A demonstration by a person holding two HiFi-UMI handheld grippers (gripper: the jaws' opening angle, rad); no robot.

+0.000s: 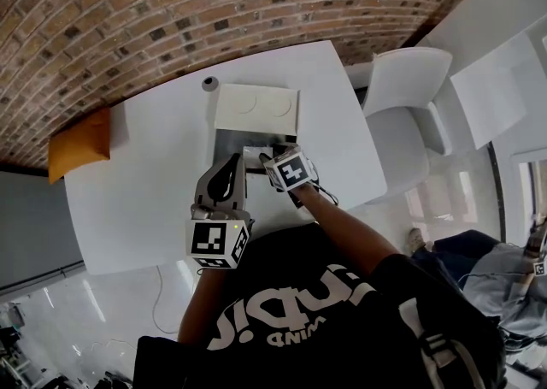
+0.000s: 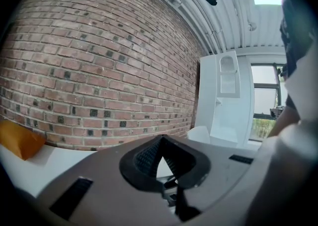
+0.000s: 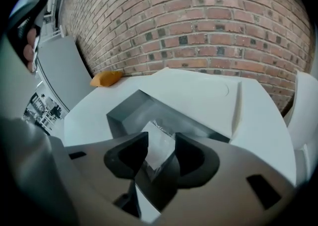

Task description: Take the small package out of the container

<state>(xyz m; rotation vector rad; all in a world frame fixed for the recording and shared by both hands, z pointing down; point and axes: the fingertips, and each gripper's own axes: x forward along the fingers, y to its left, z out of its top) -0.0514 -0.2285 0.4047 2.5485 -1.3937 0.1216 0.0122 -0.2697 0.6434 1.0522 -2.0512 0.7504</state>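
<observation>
A grey open container (image 1: pixel 242 138) stands on the white table (image 1: pixel 128 199), its white lid (image 1: pixel 256 107) lying flat behind it. A small white package (image 1: pixel 255 156) sits at the container's near edge. In the right gripper view the package (image 3: pixel 158 145) is tilted on a corner between the spread jaws of my right gripper (image 3: pixel 161 137), in front of the container (image 3: pixel 128 113). My right gripper (image 1: pixel 267 160) is open around it. My left gripper (image 1: pixel 233 161) hovers just left of the container, shut and empty. In its own view the left gripper (image 2: pixel 161 141) has its jaws meeting at the tip.
An orange pouch (image 1: pixel 79 144) lies at the table's far left edge, also visible in the right gripper view (image 3: pixel 106 77). A small round dark object (image 1: pixel 209 83) sits behind the lid. A white chair (image 1: pixel 402 88) stands to the right. A brick wall runs behind the table.
</observation>
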